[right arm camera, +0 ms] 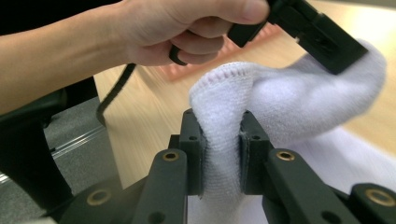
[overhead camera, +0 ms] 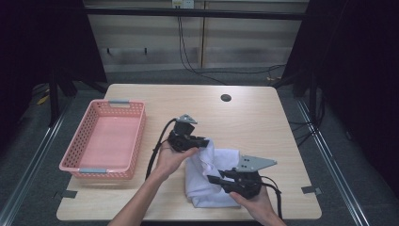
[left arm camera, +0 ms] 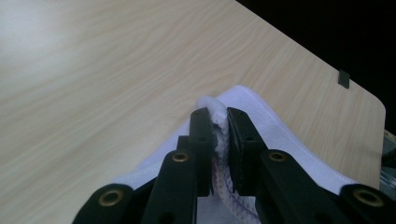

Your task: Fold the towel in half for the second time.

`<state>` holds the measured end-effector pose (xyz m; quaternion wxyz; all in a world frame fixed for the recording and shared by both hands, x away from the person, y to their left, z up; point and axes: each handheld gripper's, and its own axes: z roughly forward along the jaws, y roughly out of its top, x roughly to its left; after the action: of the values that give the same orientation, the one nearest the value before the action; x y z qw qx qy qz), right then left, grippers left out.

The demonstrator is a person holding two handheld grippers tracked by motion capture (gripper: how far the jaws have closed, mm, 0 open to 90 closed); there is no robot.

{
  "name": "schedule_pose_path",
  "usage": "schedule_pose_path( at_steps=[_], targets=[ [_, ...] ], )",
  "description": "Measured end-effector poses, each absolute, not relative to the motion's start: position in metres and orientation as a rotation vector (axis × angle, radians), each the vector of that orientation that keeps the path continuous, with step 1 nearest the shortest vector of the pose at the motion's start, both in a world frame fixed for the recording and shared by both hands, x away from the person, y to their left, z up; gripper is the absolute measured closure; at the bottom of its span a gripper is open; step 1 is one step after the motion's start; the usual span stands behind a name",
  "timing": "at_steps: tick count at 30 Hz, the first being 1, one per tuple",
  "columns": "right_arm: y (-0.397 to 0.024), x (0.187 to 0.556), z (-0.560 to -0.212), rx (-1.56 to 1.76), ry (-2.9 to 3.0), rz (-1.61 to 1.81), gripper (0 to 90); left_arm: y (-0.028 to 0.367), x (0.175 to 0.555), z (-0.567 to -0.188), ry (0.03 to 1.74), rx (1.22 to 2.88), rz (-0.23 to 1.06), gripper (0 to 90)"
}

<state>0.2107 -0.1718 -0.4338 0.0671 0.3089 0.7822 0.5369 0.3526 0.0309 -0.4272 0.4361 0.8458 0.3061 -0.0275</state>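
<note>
Tongs, left (left arm camera: 219,122) and right (right arm camera: 219,128), both pinch white towel (overhead camera: 211,176); its far folds hidden.

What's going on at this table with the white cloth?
A person sits at a wooden table with a two-jawed tool in each hand. The left tool pinches one edge of a white towel, and the right tool is clamped on another bunched edge, so part of the towel is lifted between them while the rest lies on the table. A pink basket sits to the left, nothing in it.
</note>
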Motion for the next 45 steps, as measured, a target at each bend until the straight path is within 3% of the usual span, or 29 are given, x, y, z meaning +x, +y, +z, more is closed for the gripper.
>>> schedule_pose_path(
  at_steps=[4, 8, 11, 14, 18, 21, 23, 27, 34, 38, 40, 41, 43, 45],
  targets=[
    [-0.193, 0.203, -0.447, 1.015, 2.36, 1.607, 72.0, 0.009, 0.352, -0.439, 0.747, 2.15, -0.115, 79.2],
    [-0.203, 0.191, -0.455, 1.068, 2.348, 1.547, 62.3, -0.006, 0.351, -0.447, 0.74, 2.133, -0.142, 68.0],
    [-0.213, 0.185, -0.459, 1.118, 2.337, 1.499, 53.6, -0.011, 0.349, -0.446, 0.733, 2.107, -0.1, 52.3],
    [-0.227, 0.182, -0.462, 1.162, 2.323, 1.476, 44.2, -0.006, 0.349, -0.436, 0.731, 2.043, -0.085, 45.7],
    [-0.242, 0.177, -0.46, 1.174, 2.304, 1.468, 33.7, 0.014, 0.341, -0.421, 0.715, 2.031, -0.041, 43.1],
    [-0.252, 0.181, -0.456, 1.182, 2.278, 1.441, 27.7, 0.036, 0.324, -0.421, 0.714, 2.054, -0.021, 46.8],
    [-0.256, 0.19, -0.452, 1.193, 2.253, 1.433, 29.5, 0.048, 0.309, -0.429, 0.689, 2.073, -0.044, 57.2],
    [-0.252, 0.228, -0.449, 1.177, 2.257, 1.362, 38.5, 0.064, 0.279, -0.449, 0.627, 2.159, -0.084, 67.5],
    [-0.224, 0.3, -0.454, 1.167, 2.311, 1.231, 40.1, 0.073, 0.242, -0.468, 0.565, 2.242, -0.132, 60.4],
    [-0.212, 0.322, -0.467, 1.189, 2.354, 1.18, 42.2, 0.074, 0.238, -0.48, 0.543, 2.271, -0.14, 57.9],
    [-0.209, 0.327, -0.475, 1.204, 2.385, 1.136, 52.3, 0.074, 0.238, -0.483, 0.544, 2.25, -0.136, 57.9],
    [-0.209, 0.325, -0.477, 1.189, 2.374, 1.105, 69.0, 0.074, 0.238, -0.484, 0.543, 2.25, -0.133, 57.9],
    [-0.211, 0.321, -0.477, 1.187, 2.331, 1.086, 80.0, 0.073, 0.235, -0.485, 0.536, 2.259, -0.107, 57.9],
    [-0.217, 0.316, -0.474, 1.188, 2.3, 1.104, 83.4, 0.072, 0.233, -0.485, 0.544, 2.262, -0.095, 57.9]
  ],
)
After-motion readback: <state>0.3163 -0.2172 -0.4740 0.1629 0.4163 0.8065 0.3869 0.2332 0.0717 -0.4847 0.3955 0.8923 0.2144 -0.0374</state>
